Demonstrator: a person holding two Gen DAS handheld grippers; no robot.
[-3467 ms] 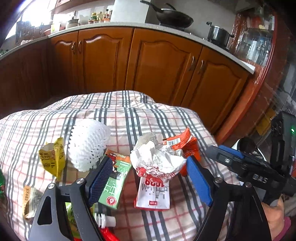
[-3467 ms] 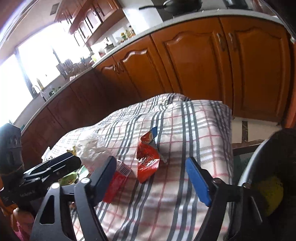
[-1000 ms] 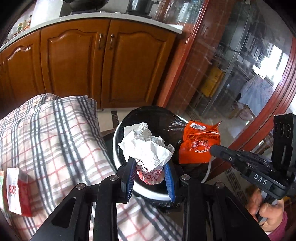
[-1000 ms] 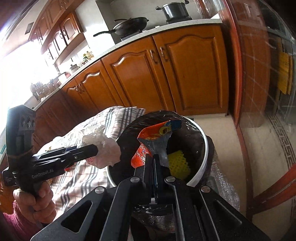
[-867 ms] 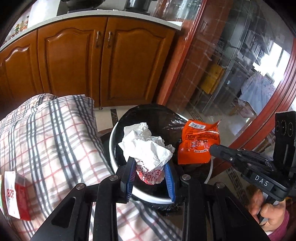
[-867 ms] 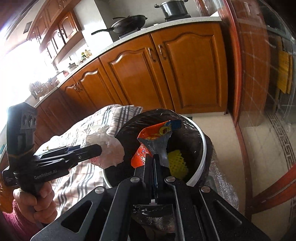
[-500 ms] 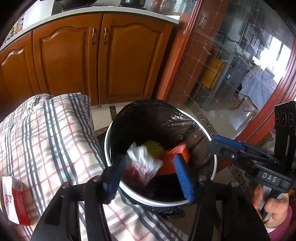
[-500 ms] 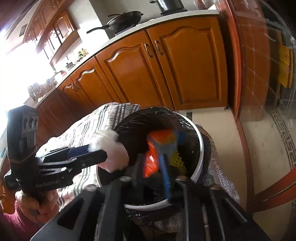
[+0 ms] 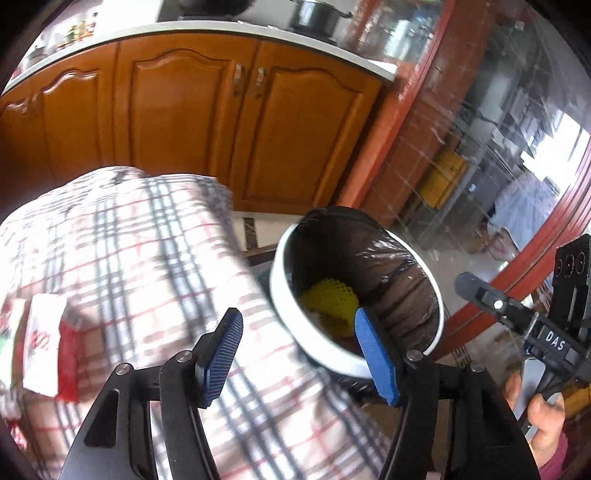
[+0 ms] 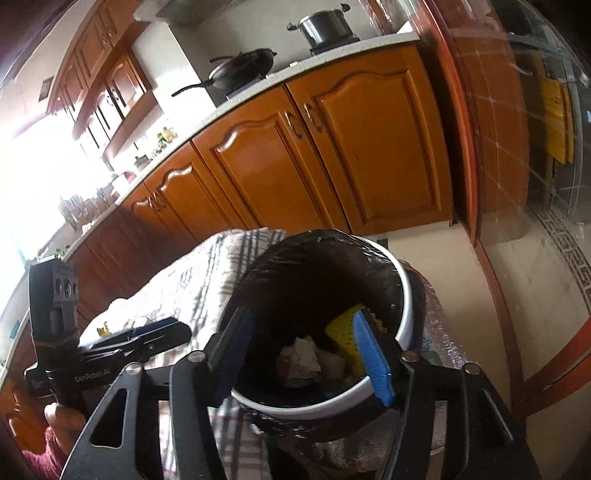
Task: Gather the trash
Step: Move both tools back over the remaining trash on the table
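Observation:
A white trash bin point(image 9: 284, 314) with a black liner stands beside the plaid-covered table point(image 9: 129, 258). Inside it lie a yellow foam net point(image 9: 328, 299) and crumpled white paper point(image 10: 299, 356); the net also shows in the right wrist view point(image 10: 341, 330). My left gripper point(image 9: 299, 356) is open and empty, over the table edge next to the bin. My right gripper point(image 10: 306, 356) is open and empty, just above the bin point(image 10: 404, 295). A red and white packet point(image 9: 46, 347) lies on the table at the left.
Wooden cabinets point(image 9: 184, 122) with a counter run behind. A glass door with a red frame point(image 9: 480, 147) stands to the right of the bin. A pan point(image 10: 240, 70) and a pot point(image 10: 325, 26) sit on the counter.
Both grippers opened and dropped the crumpled paper and the orange wrapper into the bin. My left gripper has since swung left, back over the table edge.

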